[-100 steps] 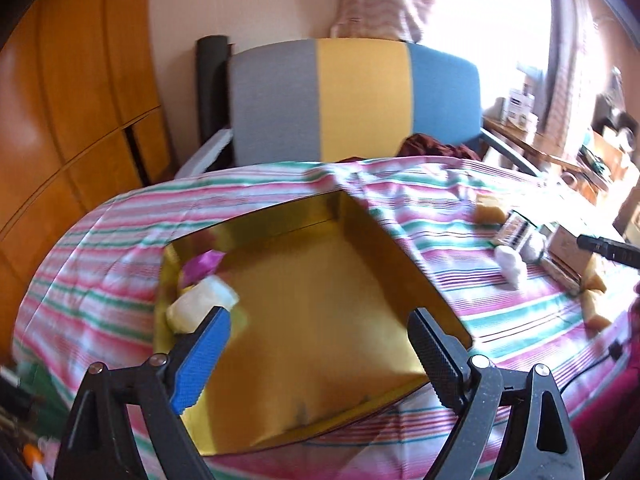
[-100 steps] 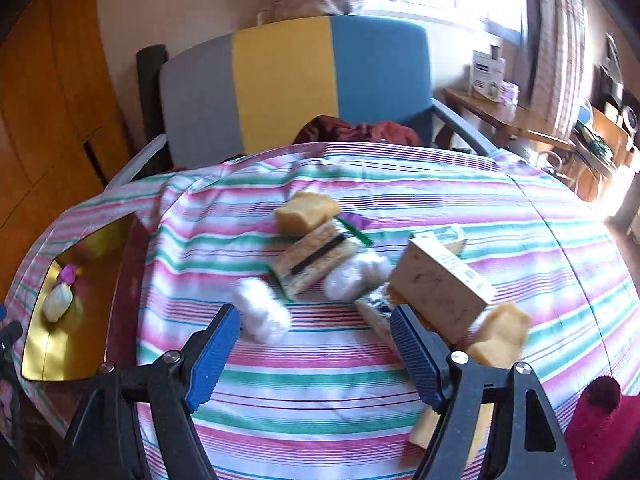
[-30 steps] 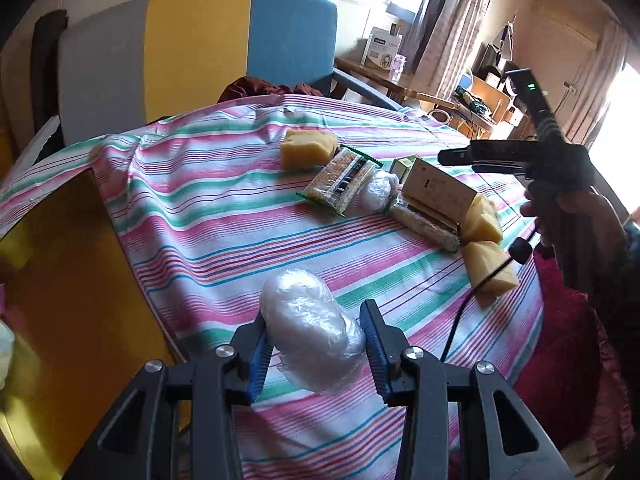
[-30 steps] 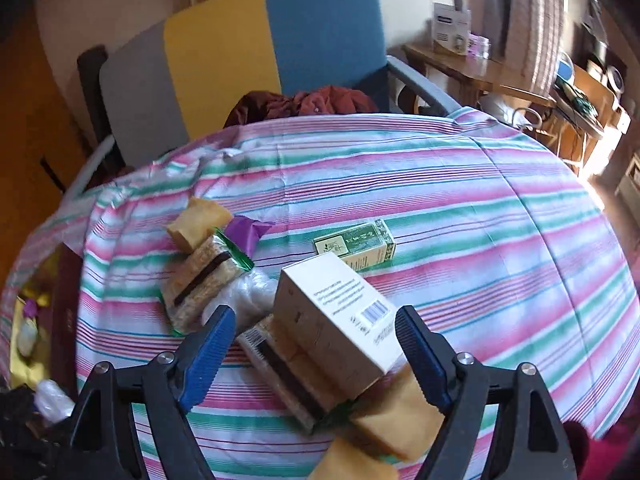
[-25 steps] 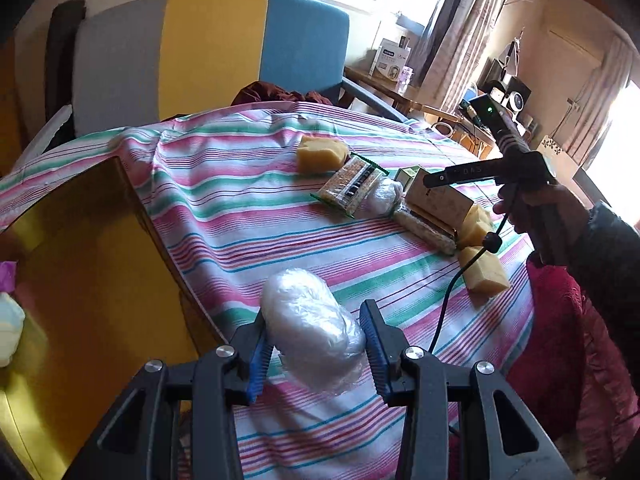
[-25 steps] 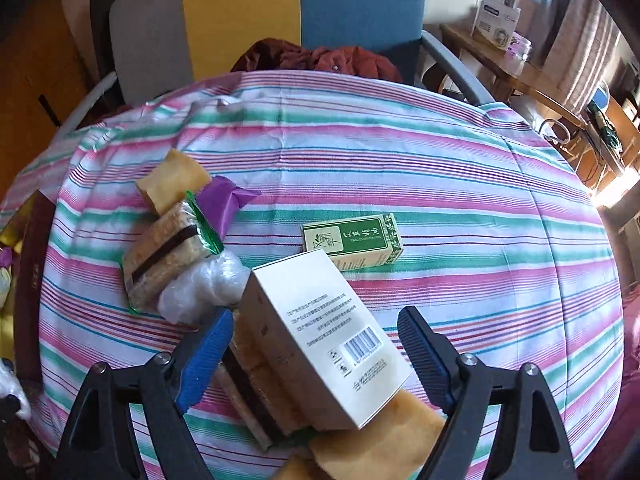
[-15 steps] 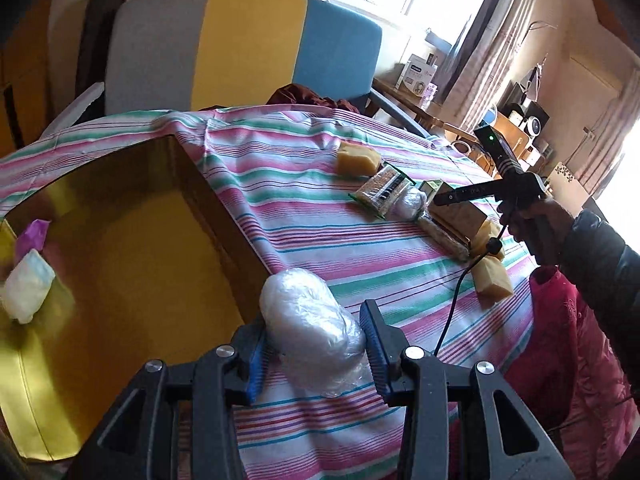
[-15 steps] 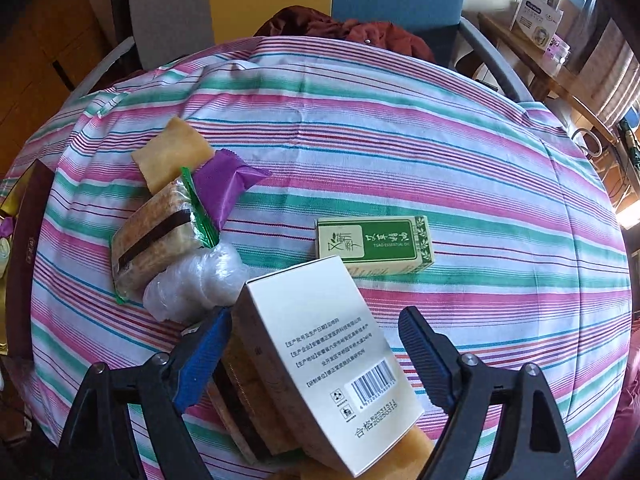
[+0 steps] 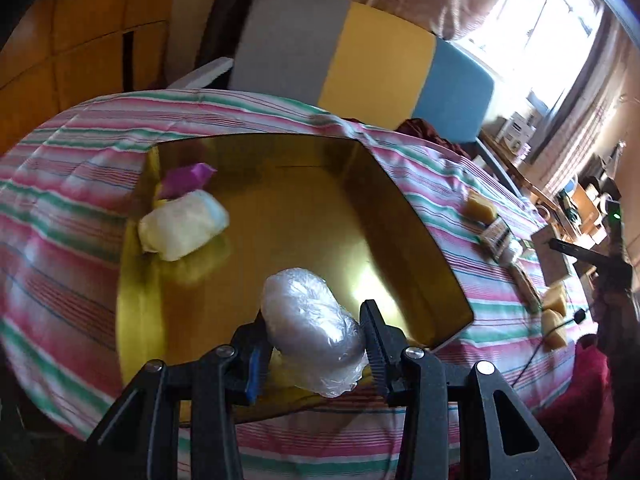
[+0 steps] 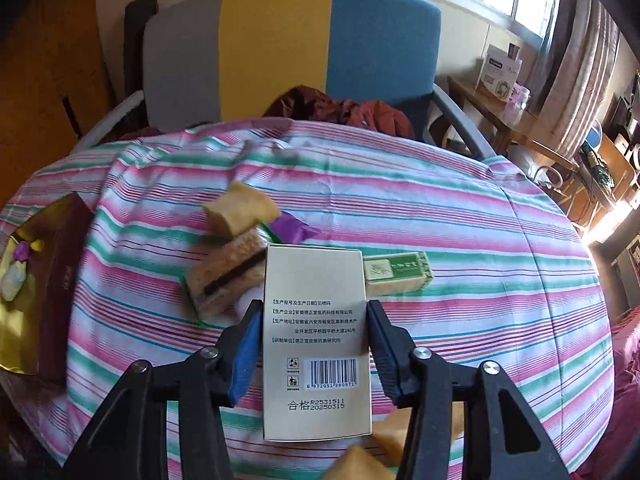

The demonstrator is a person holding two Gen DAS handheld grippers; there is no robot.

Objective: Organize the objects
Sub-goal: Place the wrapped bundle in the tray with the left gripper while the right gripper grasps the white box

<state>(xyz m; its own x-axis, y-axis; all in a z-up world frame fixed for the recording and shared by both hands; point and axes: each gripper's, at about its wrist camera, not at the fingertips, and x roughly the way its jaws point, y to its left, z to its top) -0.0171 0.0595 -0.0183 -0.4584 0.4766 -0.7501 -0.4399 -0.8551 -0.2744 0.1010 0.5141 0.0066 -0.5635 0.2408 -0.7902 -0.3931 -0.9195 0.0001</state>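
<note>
My left gripper (image 9: 314, 318) is shut on a bundle wrapped in clear plastic (image 9: 304, 300), held over the near part of the open gold box (image 9: 416, 232). At the box's far left lie a white pouch (image 9: 182, 224) and a purple packet (image 9: 186, 174). My right gripper (image 10: 313, 312) has its jaws closing, and both pads press the sides of a beige carton (image 10: 316, 276) with a barcode. Behind the carton lie a cracker pack (image 10: 226, 276), a yellow block (image 10: 240, 208), a purple wrapper (image 10: 294, 230) and a green box (image 10: 396, 272).
The round table wears a striped cloth (image 10: 460, 220). A grey, yellow and blue chair (image 10: 288, 48) with a red garment (image 10: 348, 110) stands behind it. More yellow blocks (image 10: 360, 460) lie under the carton. A cluttered side table (image 10: 500, 68) is at the right.
My left gripper swung left with the wrapped bundle, from above the cloth to above the gold box. My right jaws closed from wide apart onto the beige carton, now straight between them.
</note>
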